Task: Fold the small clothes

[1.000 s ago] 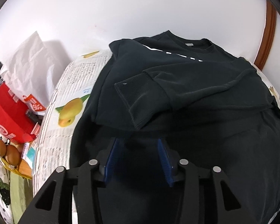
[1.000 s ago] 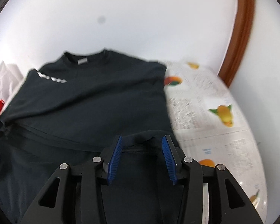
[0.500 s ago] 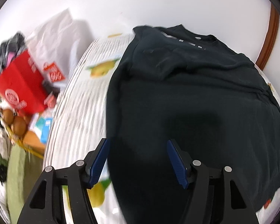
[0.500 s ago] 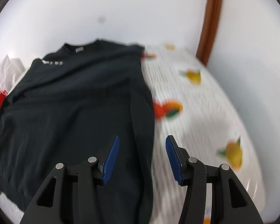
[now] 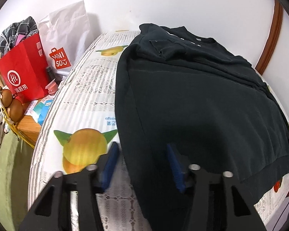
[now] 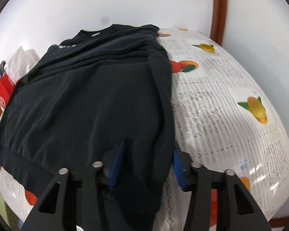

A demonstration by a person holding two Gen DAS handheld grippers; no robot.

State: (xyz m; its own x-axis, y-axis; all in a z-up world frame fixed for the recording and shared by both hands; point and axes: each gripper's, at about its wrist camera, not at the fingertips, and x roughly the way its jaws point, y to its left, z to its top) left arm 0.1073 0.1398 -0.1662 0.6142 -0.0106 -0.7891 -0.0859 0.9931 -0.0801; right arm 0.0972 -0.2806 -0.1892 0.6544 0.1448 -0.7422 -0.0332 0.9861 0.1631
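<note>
Black sweatshirt (image 5: 192, 96) is lying flat on fruit-print worktop (image 5: 90, 100), filling frame centre, collar toward upper wall. Left hand-held gripper (image 5: 142, 165) is closing w/ jaws still apart, straddling garment's left edge. Right hand-held gripper (image 6: 147, 163) is likewise narrowing, spread around right hem corner, pads not pressing. Red bag (image 5: 23, 71) is standing upper left.

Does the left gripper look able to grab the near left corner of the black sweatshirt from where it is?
Probably yes. The left gripper already straddles the black sweatshirt at its near left edge, jaws apart and closing in, with only the fruit-print tablecloth beneath.
</note>
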